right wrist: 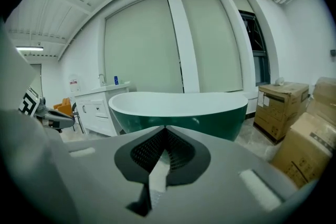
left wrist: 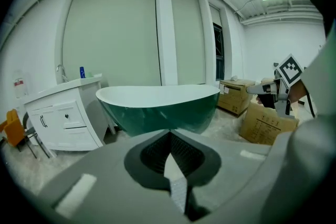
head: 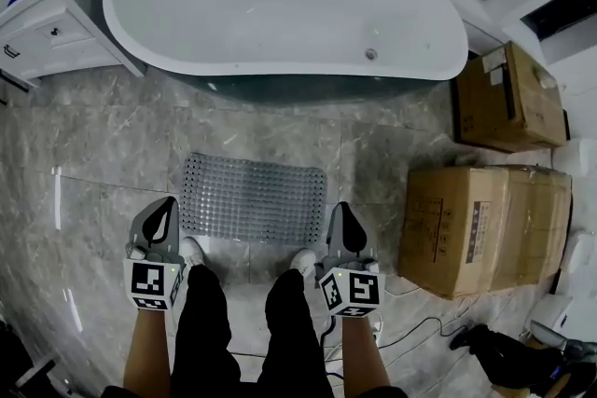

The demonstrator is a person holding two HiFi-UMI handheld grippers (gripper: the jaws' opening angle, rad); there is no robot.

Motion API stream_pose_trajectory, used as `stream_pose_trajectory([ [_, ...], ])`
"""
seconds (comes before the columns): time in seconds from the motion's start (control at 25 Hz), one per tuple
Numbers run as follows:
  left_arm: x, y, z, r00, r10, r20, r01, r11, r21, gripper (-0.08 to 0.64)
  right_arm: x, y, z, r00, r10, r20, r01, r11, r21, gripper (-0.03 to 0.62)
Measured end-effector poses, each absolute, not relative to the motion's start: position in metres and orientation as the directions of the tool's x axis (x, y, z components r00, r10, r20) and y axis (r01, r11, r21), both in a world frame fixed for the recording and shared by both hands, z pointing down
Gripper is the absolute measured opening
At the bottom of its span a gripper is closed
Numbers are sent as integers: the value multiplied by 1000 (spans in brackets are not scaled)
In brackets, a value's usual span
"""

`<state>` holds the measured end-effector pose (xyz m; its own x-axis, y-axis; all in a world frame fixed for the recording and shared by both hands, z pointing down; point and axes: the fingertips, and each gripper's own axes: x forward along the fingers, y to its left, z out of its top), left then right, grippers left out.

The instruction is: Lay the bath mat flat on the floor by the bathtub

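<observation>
Flanking one mat (head: 252,199): two grippers (head: 169,203) (head: 342,208).

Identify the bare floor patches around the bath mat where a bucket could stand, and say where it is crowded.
Widest free patch: the tiles left of the bath mat, toward the white cabinet. A narrower bare strip lies between mat and bathtub; another between mat and the nearer cardboard box. Crowded: the right side, with that box, a farther box and cables.

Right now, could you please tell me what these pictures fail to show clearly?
Bath mat: missing from both gripper views; the left claw and right claw fill the lower frame.
Box label: head view, print too small.
Cabinet: head view, cut by left edge.
</observation>
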<state>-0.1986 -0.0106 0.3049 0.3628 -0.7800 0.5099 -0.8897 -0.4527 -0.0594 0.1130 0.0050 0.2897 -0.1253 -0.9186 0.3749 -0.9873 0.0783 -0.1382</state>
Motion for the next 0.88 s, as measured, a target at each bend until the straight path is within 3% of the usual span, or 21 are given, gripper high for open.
stream_pose_trajectory([
  [0.52, -186, -12, 208, 377, -830, 411, -899, -434, -52, 0, 107, 7, 190, -174, -945, 277, -985, 161, -69, 23],
  [0.88, -181, 2, 148, 399, -845, 357, -897, -441, -41, 2, 96, 23, 139, -159, -956, 248, -986, 140, -91, 23],
])
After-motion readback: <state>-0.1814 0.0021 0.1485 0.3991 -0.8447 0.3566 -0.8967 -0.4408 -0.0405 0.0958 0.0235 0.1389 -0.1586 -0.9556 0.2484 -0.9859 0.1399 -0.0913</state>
